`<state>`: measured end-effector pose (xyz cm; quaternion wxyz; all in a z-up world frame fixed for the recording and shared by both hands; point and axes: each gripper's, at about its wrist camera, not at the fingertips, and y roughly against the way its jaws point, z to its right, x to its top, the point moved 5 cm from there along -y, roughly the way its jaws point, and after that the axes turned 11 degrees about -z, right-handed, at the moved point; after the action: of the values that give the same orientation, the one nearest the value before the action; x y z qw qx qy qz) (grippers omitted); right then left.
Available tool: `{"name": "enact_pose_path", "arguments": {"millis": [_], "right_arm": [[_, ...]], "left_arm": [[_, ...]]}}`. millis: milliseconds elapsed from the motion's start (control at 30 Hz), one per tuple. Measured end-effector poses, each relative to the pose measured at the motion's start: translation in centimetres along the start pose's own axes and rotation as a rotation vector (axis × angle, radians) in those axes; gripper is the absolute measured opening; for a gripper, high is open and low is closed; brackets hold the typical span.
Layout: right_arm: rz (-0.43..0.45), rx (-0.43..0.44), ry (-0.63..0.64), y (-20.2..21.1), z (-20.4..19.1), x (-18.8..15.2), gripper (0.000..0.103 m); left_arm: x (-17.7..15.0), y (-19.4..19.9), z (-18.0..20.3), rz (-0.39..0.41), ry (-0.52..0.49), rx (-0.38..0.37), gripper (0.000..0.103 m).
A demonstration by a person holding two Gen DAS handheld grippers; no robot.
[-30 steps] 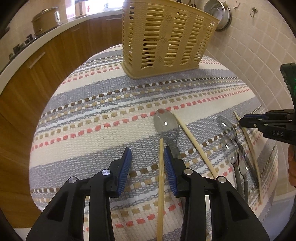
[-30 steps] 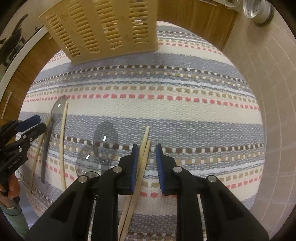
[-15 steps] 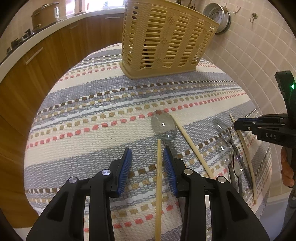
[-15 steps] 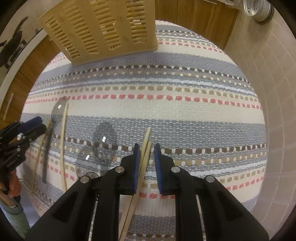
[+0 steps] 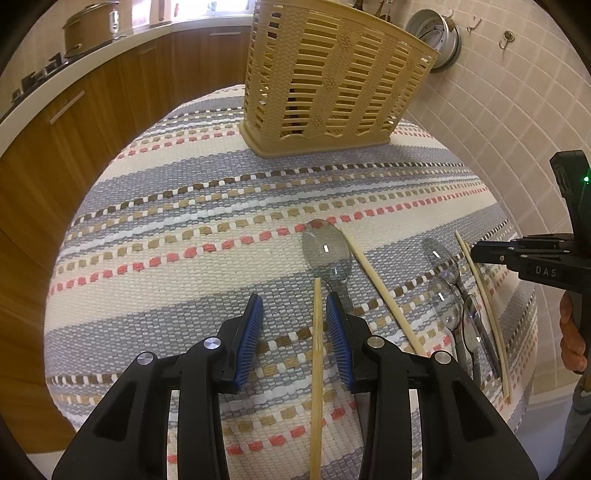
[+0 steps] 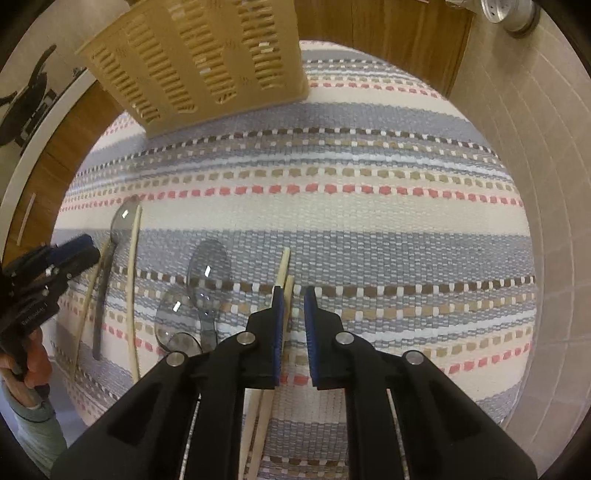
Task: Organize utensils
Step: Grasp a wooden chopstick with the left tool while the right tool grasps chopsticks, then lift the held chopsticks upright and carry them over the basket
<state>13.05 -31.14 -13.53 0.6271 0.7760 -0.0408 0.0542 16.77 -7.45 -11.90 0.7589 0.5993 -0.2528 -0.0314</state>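
Note:
A tan slotted utensil basket (image 5: 332,85) stands at the far end of a striped woven mat (image 5: 184,229); it also shows in the right wrist view (image 6: 207,59). My left gripper (image 5: 294,325) is open low over the mat, with a wooden chopstick (image 5: 317,369) lying between its fingers and a clear grey spoon (image 5: 327,251) just ahead. My right gripper (image 6: 293,317) is open with a narrow gap, and a pair of chopsticks (image 6: 282,280) lies beside its left finger. Several more clear spoons (image 6: 207,273) and chopsticks (image 6: 133,266) lie on the mat.
A tiled wall (image 5: 498,103) runs along the right. Wooden cabinets (image 5: 74,122) and a counter with a pot (image 5: 88,29) lie to the left. A metal bowl (image 5: 436,37) hangs on the wall behind the basket.
The right gripper's jaws have narrowed slightly beside the chopstick pair. The left gripper has shifted slightly, still straddling its chopstick.

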Motion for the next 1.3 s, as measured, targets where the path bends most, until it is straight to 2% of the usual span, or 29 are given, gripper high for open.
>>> {"name": "enact_pose_path", "arguments": {"millis": [167,333,400,433,567,700,767,800,867,933,967,1033,1200,1300], "right_arm": [[-0.019,-0.028,0.006,-0.1,-0.6,0.2,0.009],[-0.051,-0.089,0.040,-0.6,-1.4,1.0,0.009],[-0.052,-0.112,0.070,-0.5,-1.6,0.9,0.009],[-0.060,-0.134,0.078,-0.7,-1.5,0.7,0.005],[-0.047,-0.078,0.070,-0.7,-1.0,0.3,0.005],[-0.064,-0.099,0.082,-0.9,-1.2,0.5,0.005],[-0.068,-0.130,0.099,-1.0,-1.7,0.7,0.005],[-0.066,-0.150,0.114,-1.0,-2.0,0.7,0.005],[-0.057,-0.162,0.130,-0.9,-2.0,0.7,0.005],[-0.038,-0.145,0.133,-0.9,-1.9,0.7,0.004],[-0.026,-0.132,0.136,-0.9,-1.9,0.5,0.004],[-0.001,-0.138,0.137,-0.7,-1.9,0.2,0.003],[0.090,-0.122,0.152,1.7,-2.3,-1.3,0.003],[0.141,-0.111,0.154,3.8,-2.9,-1.9,0.003]], "left_arm": [[0.0,0.0,0.0,-0.004,0.006,0.006,0.034],[-0.4,0.0,0.6,-0.048,-0.009,0.038,0.034],[-0.2,0.0,0.5,-0.060,0.001,0.046,0.029],[0.0,-0.1,0.3,-0.067,0.007,0.048,0.025],[0.8,-0.5,0.3,-0.085,0.011,0.065,0.021],[1.3,-1.1,1.9,-0.098,-0.030,0.136,0.030],[1.5,-1.6,3.1,-0.099,-0.071,0.220,0.029],[1.6,-1.8,3.7,-0.097,-0.092,0.247,0.021],[1.7,-1.9,4.2,-0.099,-0.098,0.253,0.002],[1.7,-2.0,4.3,-0.086,-0.109,0.263,0.003],[1.7,-1.9,4.3,-0.069,-0.110,0.239,0.003],[1.8,-0.6,4.0,0.012,-0.090,0.132,0.003],[2.0,3.6,2.9,0.223,-0.061,0.031,0.003],[2.1,5.8,3.0,0.322,-0.063,-0.010,0.003]]}}
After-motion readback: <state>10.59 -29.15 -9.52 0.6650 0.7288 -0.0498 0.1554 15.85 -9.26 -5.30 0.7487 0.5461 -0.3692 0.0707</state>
